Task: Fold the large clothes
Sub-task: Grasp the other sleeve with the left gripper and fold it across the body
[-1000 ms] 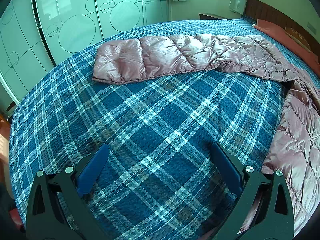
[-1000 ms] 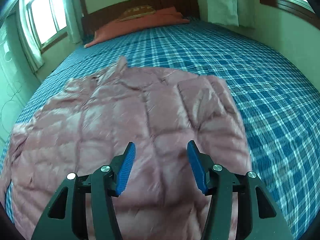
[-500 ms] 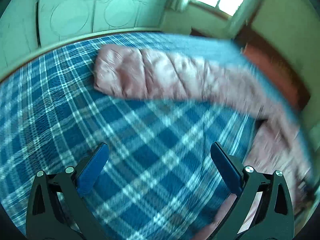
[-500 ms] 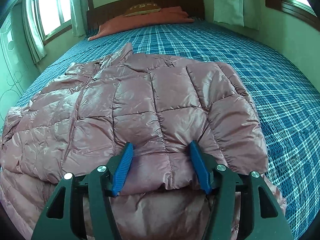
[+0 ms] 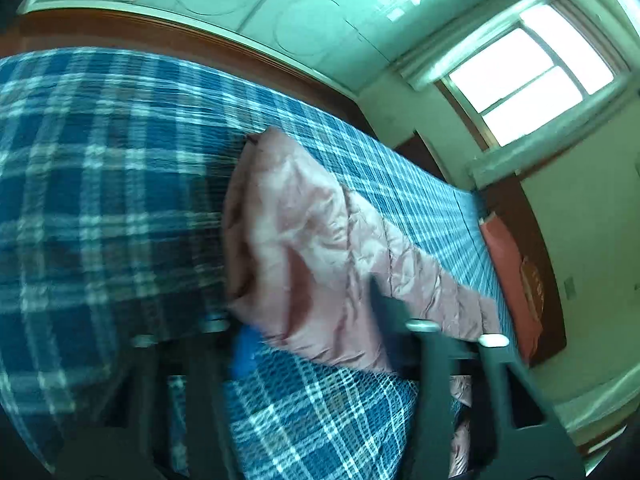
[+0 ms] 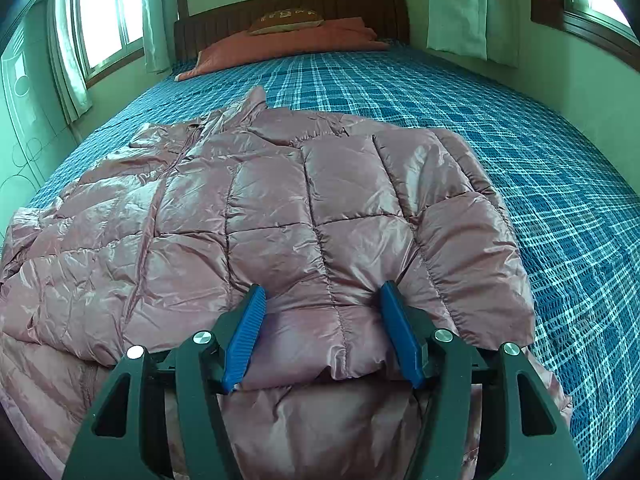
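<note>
Done: we see the jacket's right sleeve folded inward.
Left: other sleeve, body.
Right gripper: released.
Left gripper: blurred, apparently agape.

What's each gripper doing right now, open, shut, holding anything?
Left gripper: blurred, at the sleeve; cannot tell whether it grips.
Right gripper: open, jaws astride a fold of the jacket, not clamped.

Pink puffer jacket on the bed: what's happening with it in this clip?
A person with two handheld grippers is folding a shiny pink quilted puffer jacket spread on the blue plaid bedspread. The right gripper is open, its blue pads straddling a folded-over edge of the jacket. The left gripper sits at the end of the jacket's sleeve, but that view is too blurred to tell whether it grips.
</note>
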Motion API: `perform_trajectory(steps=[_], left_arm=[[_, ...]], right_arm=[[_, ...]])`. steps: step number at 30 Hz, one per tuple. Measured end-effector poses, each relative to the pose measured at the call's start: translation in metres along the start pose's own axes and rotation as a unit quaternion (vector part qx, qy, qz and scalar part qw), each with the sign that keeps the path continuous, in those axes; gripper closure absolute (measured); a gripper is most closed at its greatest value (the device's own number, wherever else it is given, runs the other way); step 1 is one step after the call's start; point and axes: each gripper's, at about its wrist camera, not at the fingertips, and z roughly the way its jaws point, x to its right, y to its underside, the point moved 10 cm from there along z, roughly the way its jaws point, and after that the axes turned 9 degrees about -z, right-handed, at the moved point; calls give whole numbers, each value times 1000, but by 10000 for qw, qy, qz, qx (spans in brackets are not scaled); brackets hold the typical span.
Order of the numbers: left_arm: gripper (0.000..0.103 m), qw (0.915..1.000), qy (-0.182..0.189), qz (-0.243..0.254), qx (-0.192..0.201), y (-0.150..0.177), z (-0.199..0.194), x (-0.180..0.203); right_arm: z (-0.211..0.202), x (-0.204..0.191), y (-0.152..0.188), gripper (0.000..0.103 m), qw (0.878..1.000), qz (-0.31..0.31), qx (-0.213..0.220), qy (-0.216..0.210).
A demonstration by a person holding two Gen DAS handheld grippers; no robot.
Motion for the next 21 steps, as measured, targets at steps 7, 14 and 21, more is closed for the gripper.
perform_trajectory(steps=[7, 14, 21], left_arm=[[95, 9944, 31, 988, 367, -37, 11, 53], [96, 9665, 773, 2446, 133, 0, 23, 182], [96, 9194, 1250, 3693, -528, 111, 58, 264]], right_arm=[[0, 0, 0, 43, 10000, -3, 0, -6], [0, 0, 0, 43, 10000, 10, 7, -17], [-1, 0, 0, 43, 10000, 26, 19, -25]])
